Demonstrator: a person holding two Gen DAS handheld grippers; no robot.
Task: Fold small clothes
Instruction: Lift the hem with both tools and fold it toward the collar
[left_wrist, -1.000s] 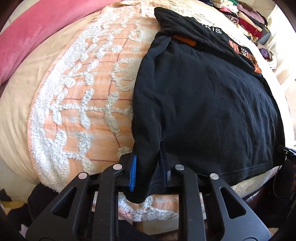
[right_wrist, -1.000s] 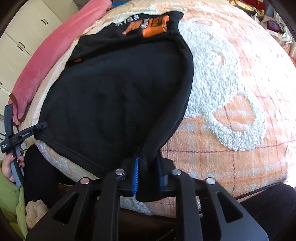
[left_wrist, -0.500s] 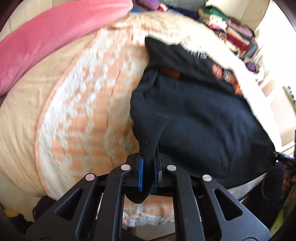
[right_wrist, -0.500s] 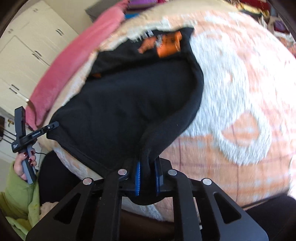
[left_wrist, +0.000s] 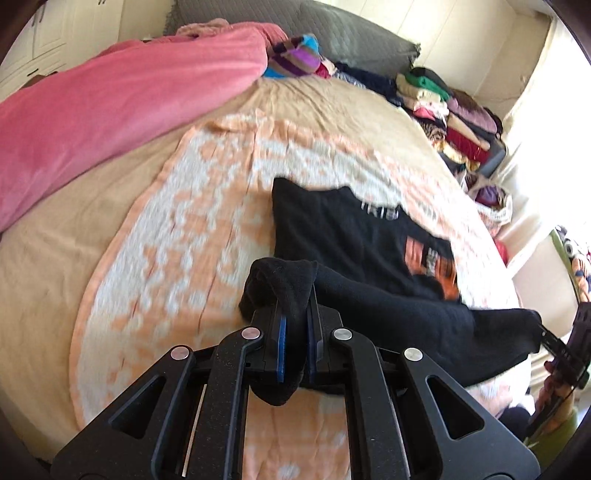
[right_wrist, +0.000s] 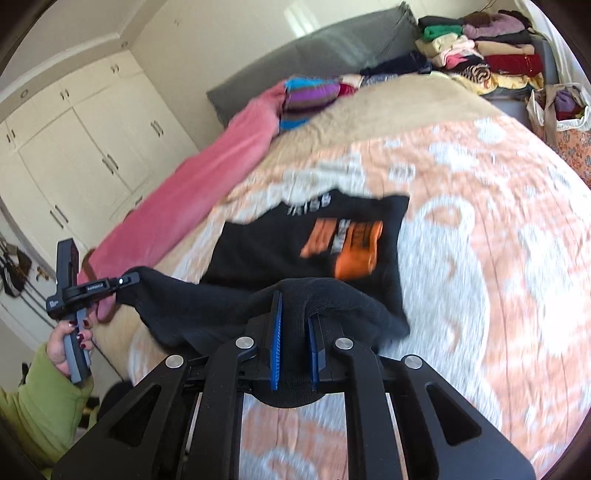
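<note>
left wrist: low, close, facing up the bed (left_wrist: 92, 229) | right wrist: same | shared: black shirt (left_wrist: 343, 236)

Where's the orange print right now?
On the black shirt's flat far half, the orange print lies face up just beyond the right gripper.

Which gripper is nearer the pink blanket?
Left. The left gripper holds the black shirt's corner on the side facing the pink blanket; the right gripper holds the opposite corner, farther away.
</note>
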